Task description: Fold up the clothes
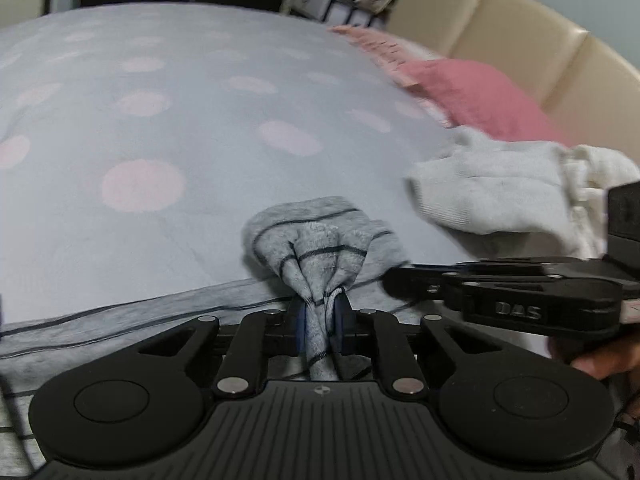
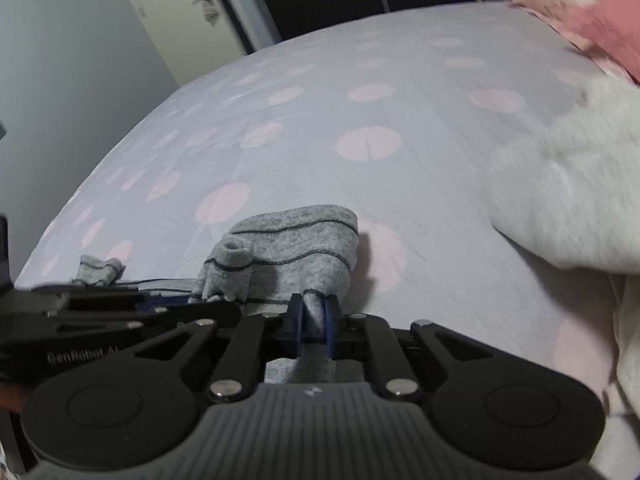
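A grey garment with thin dark stripes [image 1: 316, 236] lies bunched on the bed. My left gripper [image 1: 320, 316] is shut on a gathered fold of it. My right gripper [image 2: 314, 314] is shut on another fold of the same grey striped garment [image 2: 296, 240]. The two grippers are close side by side: the right one shows at the right of the left wrist view [image 1: 520, 288], the left one at the left of the right wrist view [image 2: 100, 312]. More of the garment trails flat to the left [image 1: 100, 320].
The bed sheet [image 1: 200, 120] is pale blue with pink dots. A white garment [image 1: 492, 188] lies to the right, also in the right wrist view [image 2: 572, 184]. A pink pillow [image 1: 480, 96] and beige headboard [image 1: 520, 28] are beyond it. A door [image 2: 180, 12] stands far left.
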The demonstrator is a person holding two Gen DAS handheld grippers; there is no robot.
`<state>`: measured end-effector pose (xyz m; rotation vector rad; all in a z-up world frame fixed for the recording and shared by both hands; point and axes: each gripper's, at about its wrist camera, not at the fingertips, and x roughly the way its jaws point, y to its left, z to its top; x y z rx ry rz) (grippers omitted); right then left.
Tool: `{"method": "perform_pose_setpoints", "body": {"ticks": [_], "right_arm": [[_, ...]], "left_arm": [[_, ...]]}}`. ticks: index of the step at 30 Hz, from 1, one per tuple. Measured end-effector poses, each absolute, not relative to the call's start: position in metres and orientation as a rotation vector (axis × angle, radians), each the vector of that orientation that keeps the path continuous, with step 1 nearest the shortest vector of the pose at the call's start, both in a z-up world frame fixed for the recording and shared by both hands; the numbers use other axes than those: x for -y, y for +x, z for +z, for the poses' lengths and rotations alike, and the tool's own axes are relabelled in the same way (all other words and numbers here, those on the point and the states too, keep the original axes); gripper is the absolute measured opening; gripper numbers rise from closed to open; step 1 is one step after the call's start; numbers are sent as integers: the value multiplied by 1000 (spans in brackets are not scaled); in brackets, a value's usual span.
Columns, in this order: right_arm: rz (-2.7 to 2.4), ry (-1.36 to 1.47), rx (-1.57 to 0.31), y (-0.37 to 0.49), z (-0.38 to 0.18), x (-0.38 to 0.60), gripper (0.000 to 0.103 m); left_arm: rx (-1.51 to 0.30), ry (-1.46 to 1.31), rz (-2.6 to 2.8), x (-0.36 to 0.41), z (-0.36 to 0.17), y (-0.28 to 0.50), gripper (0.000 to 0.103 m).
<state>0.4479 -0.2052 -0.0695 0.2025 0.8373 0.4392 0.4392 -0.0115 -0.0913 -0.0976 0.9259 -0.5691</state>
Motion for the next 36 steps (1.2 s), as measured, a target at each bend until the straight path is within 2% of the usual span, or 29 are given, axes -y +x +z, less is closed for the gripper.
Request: {"method": "perform_pose_setpoints", "body": {"ticks": [3, 5, 6, 7, 8, 9, 12, 13, 14, 20, 25, 28, 31, 33, 35, 36], "right_arm": [[442, 212, -856, 452, -77, 198, 12], [440, 199, -868, 455, -82, 194, 13], [436, 176, -861, 454, -82, 193, 15], [424, 149, -846, 453, -81, 192, 22], [398, 125, -831, 450, -77, 193, 39], [379, 102, -811, 446, -74, 194, 40], [370, 38, -749, 431, -61, 195, 33], [388, 26, -734, 423, -57, 195, 23], [415, 12, -723, 414, -52, 193, 20], [574, -19, -753, 356, -44, 175, 21], [570, -99, -821, 336, -59, 151, 20], [567, -147, -861, 324, -68, 136, 10], [562, -196, -899, 313, -75, 121, 14], [534, -224, -901, 312, -66, 111, 20], [528, -227, -884, 302, -53, 104, 35], [530, -229, -873, 295, -47, 101, 35]], "left_arm": [[-953, -93, -538, 5, -96, 443, 19], [-944, -79, -516, -1, -95, 441, 34], [-943, -76, -505, -5, -93, 440, 37], [-938, -69, -493, -10, -90, 439, 39], [-932, -56, -478, -14, -86, 437, 39], [-924, -43, -459, -19, -81, 434, 39], [-912, -32, -444, -33, -68, 421, 39], [-909, -27, -439, -38, -64, 417, 39], [-908, -14, -435, -42, -59, 409, 39], [-936, 65, -386, -79, -34, 364, 39], [-959, 54, -287, -128, -14, 331, 39], [-948, 27, -212, -162, -6, 320, 39], [-957, -51, -162, -200, -5, 314, 45], [-986, -96, -147, -220, -9, 310, 45], [-1017, -103, -137, -233, -16, 304, 45], [-1030, -94, -139, -238, -19, 299, 45]]}}
